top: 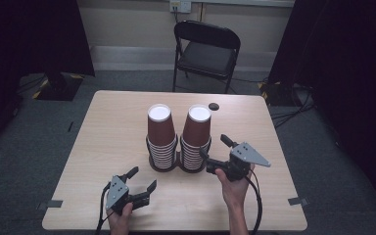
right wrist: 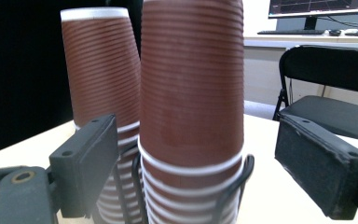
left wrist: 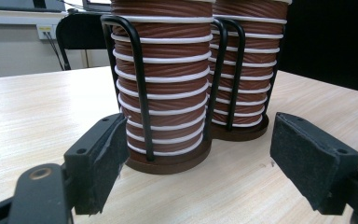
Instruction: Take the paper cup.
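Observation:
Two stacks of upturned brown ribbed paper cups stand mid-table, each in a black wire holder: the left stack (top: 160, 137) and the right stack (top: 196, 137). My left gripper (top: 142, 178) is open near the front edge, short of the left stack (left wrist: 163, 84), with nothing between its pads (left wrist: 100, 161). The wire holder (left wrist: 140, 93) rises around that stack. My right gripper (top: 214, 148) is open just right of the right stack. In the right gripper view its jaws stand wide on either side of that stack's top cup (right wrist: 191, 107), apart from it; the other stack (right wrist: 100, 70) is behind.
A black folding chair (top: 205, 49) stands beyond the table's far edge. A small black disc (top: 214, 105) lies on the table behind the right stack. Grey tape tabs mark the front corners (top: 297, 200). Dark curtains hang at both sides.

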### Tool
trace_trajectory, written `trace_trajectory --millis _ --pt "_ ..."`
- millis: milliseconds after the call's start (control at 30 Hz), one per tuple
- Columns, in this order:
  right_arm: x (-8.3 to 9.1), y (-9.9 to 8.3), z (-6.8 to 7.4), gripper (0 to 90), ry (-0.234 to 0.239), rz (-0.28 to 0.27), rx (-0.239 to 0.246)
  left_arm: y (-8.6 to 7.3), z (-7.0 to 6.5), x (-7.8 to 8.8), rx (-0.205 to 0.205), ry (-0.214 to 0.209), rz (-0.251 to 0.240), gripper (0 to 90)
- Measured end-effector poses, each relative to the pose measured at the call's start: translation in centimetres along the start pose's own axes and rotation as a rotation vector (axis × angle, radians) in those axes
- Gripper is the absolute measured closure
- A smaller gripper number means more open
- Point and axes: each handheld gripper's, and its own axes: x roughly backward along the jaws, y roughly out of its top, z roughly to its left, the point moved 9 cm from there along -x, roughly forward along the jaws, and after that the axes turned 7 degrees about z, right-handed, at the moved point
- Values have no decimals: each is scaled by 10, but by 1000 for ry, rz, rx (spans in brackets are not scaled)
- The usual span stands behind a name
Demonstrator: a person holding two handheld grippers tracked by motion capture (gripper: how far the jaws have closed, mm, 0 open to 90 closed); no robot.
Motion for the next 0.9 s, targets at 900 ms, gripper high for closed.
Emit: trace_trajectory --millis 900 --pt "-44 44 -3 128 46 16 -15 0 0 0 -3 3 -5 189"
